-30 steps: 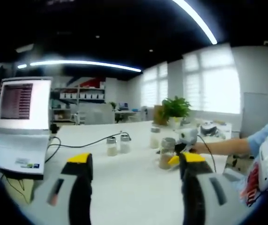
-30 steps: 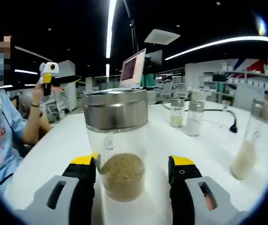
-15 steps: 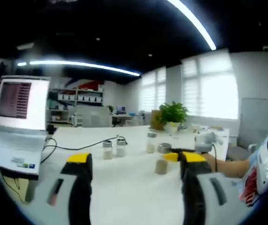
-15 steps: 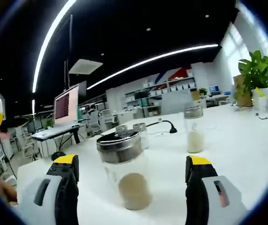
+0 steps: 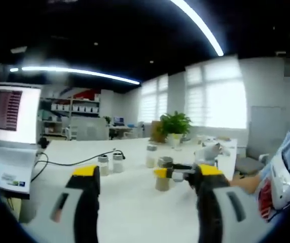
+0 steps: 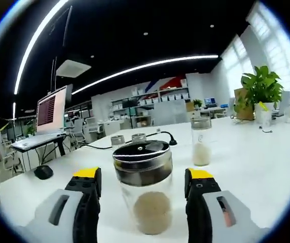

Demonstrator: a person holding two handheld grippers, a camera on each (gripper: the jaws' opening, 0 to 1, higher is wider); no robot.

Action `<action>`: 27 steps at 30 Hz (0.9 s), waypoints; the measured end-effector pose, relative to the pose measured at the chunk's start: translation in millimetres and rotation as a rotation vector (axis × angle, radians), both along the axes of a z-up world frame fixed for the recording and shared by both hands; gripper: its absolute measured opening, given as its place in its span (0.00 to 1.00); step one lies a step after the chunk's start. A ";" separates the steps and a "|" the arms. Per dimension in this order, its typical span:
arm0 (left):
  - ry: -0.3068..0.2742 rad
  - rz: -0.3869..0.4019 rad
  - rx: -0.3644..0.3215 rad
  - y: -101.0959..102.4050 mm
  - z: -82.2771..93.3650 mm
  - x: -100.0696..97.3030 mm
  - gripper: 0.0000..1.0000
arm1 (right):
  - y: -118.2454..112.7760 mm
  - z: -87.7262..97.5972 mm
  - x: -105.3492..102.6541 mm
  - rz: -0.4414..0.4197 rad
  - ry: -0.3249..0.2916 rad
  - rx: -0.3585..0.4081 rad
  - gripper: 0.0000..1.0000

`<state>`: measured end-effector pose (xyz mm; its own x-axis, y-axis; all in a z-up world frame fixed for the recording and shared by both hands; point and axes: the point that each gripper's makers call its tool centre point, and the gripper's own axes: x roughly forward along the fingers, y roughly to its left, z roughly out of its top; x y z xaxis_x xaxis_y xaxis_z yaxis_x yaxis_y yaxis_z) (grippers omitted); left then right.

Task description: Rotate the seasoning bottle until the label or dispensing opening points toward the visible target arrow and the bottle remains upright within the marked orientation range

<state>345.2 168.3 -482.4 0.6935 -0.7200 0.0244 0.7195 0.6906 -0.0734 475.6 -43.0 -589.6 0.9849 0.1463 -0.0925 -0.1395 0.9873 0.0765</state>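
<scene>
The seasoning bottle (image 6: pixel 143 195) is a clear jar with a silver lid and brown seasoning at the bottom, standing upright on the white table (image 6: pixel 246 172). My right gripper (image 6: pixel 142 177) is open, one jaw on each side of the jar with a narrow gap at both. In the left gripper view the same jar (image 5: pixel 162 178) stands mid-table, and the right gripper (image 5: pixel 178 172) reaches to it from the right, held by a person's hand. My left gripper (image 5: pixel 147 174) hovers open over the near table, holding nothing.
A tall bottle of white powder (image 6: pixel 201 147) and two small jars (image 6: pixel 118 140) stand behind the seasoning bottle. A laptop (image 6: pixel 48 109), a mouse (image 6: pixel 43 172) and a black cable (image 6: pixel 165 134) lie to the left. A potted plant (image 6: pixel 259 88) is at the far right.
My right gripper's jaws have drawn in closer to the jar and the jar looks nearer. The left gripper view has panned, sliding the laptop and jars leftwards.
</scene>
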 end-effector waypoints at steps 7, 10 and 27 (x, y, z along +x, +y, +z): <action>-0.008 0.030 0.019 1.5 -0.7 2.9 0.95 | -0.4 8.5 2.4 0.016 -0.020 -0.022 0.61; -0.021 0.045 0.035 4.0 0.2 3.1 0.98 | 0.7 1.8 3.3 0.028 0.008 -0.045 0.54; -0.114 0.125 -0.070 25.1 28.9 5.8 1.00 | 5.1 -1.2 -2.3 0.106 -0.025 -0.072 0.42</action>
